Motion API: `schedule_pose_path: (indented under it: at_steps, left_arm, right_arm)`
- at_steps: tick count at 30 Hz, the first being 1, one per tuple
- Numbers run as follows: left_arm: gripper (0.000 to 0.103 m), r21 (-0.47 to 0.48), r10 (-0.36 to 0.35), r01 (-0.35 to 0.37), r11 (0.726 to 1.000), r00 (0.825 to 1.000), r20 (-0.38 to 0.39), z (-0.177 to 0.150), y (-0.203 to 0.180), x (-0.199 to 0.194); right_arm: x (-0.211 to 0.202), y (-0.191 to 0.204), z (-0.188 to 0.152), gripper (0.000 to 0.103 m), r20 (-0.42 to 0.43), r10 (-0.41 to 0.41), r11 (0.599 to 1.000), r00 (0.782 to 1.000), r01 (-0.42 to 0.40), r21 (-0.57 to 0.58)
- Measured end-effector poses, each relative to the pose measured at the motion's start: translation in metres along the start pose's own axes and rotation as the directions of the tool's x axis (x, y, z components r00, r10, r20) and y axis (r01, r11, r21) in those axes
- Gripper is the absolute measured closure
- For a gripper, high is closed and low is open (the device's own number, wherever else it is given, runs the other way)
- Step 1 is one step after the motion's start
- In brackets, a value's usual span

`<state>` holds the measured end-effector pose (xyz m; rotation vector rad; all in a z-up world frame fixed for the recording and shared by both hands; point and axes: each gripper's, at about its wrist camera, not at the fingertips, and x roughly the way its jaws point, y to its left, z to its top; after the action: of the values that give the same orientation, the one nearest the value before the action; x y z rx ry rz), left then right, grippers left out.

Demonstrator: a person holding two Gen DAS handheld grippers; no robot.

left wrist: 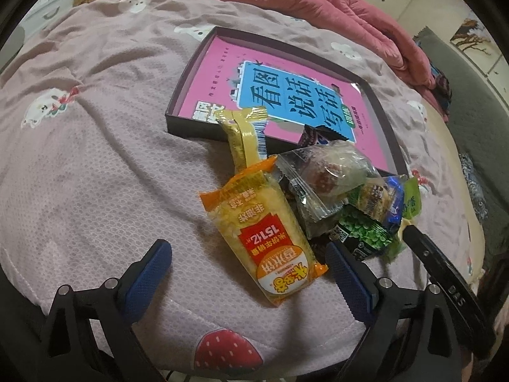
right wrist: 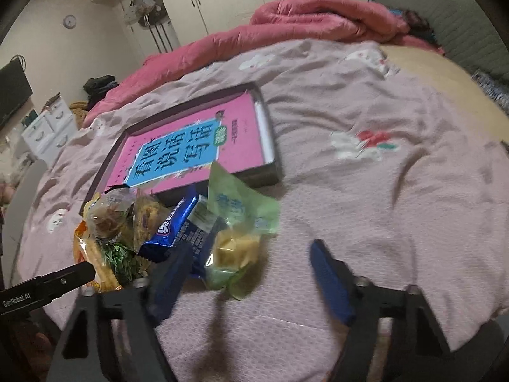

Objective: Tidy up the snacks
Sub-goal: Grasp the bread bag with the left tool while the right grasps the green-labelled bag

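Orange rice-cracker packet point(left wrist: 264, 242) lies lengthwise, pointing toward the tray point(left wrist: 178, 102)

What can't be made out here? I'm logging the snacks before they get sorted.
- Dark packet, left wrist view: mostly hidden behind the clear-wrapped snack.
- Blue packet lettering, right wrist view: motion-blurred, partly behind a finger of the right gripper.
- Packets low in the pile: covered in both views, so no exact count.

snack pile point(right wrist: 178, 232), pink book point(right wrist: 187, 152) in tray point(right wrist: 270, 146)
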<state>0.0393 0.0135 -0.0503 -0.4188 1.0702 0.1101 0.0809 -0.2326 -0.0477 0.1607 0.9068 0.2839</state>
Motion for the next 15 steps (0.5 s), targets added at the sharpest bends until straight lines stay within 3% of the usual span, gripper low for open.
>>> schedule_pose_path:
  at_steps: [7,9,10,15]
  left_arm:
    - [0.008,-0.024,-0.006,0.006,1.0,1.0,-0.012,0.0,0.002,0.005]
    - [0.027,-0.032,-0.005,0.004,0.999,1.0,-0.017,0.001,0.003,0.007]
    - [0.032,-0.03,0.0,-0.001,1.0,1.0,-0.028,0.002,0.002,0.009]
    - [0.045,-0.052,-0.016,0.013,0.999,0.998,-0.062,0.002,0.005,0.018]
  right_arm:
    - [0.016,-0.001,0.004,0.06,-0.029,0.102,0.995,0.994,-0.101,0.024]
    - [0.018,0.0,0.005,0.063,-0.026,0.11,0.994,0.994,-0.11,0.017]
    - [0.018,0.0,0.005,0.063,-0.022,0.114,0.993,0.993,-0.113,0.015]
    - [0.014,-0.003,0.006,0.064,-0.014,0.123,0.992,0.992,-0.122,0.018]
